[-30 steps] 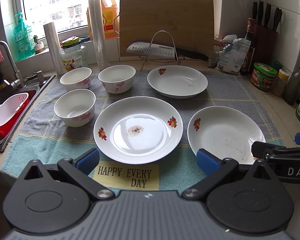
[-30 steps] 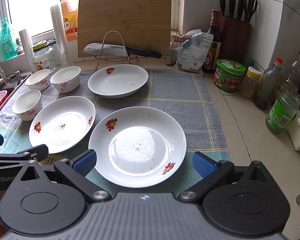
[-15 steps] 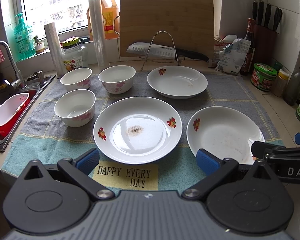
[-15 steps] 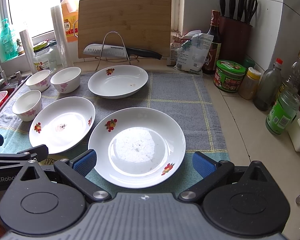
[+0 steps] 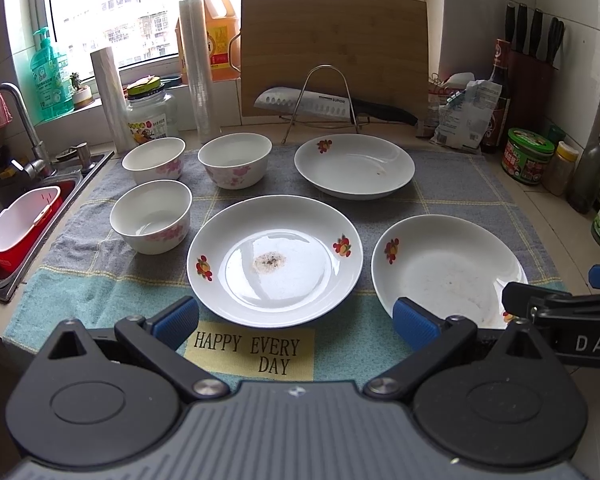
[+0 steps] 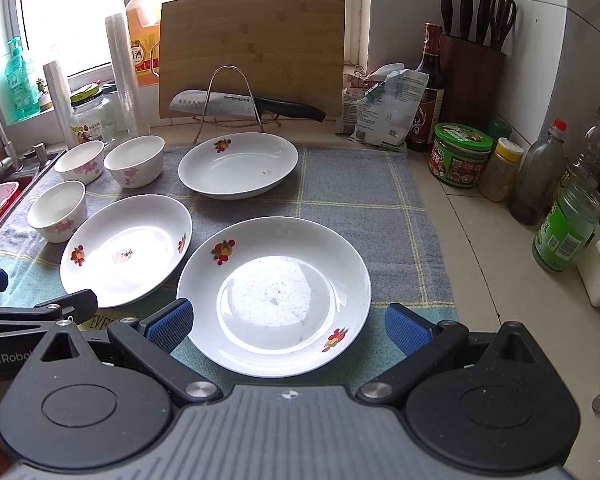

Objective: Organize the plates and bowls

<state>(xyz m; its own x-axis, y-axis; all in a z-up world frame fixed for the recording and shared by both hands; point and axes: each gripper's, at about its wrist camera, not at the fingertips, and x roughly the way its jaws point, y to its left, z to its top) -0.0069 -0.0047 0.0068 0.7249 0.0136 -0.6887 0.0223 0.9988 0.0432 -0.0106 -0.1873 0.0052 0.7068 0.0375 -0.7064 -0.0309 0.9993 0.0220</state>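
Nothing is shifting since earlier: both wide-open tools, left tool [image 5: 296, 314] and right tool [image 6: 287, 322], are hovering; glossy white ceramic plate [image 6: 274, 294] at twelve o'clock is looking slippery, brittle, best gripped by rim.

Three plates [image 5: 275, 259] and, to their left, three bowls [image 5: 151, 216] sit apart on a towel [image 5: 452, 184]; a sink [image 5: 4, 216] lies left, a cutting board [image 5: 334, 52] behind.

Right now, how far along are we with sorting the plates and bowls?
Nothing looks done yet: three plates, the near right plate, the middle plate and the far plate, lie apart on the towel, unstacked. The three bowls stand singly too. Nothing is in hand: the left gripper and right gripper are both open and empty. All the stacking is left.
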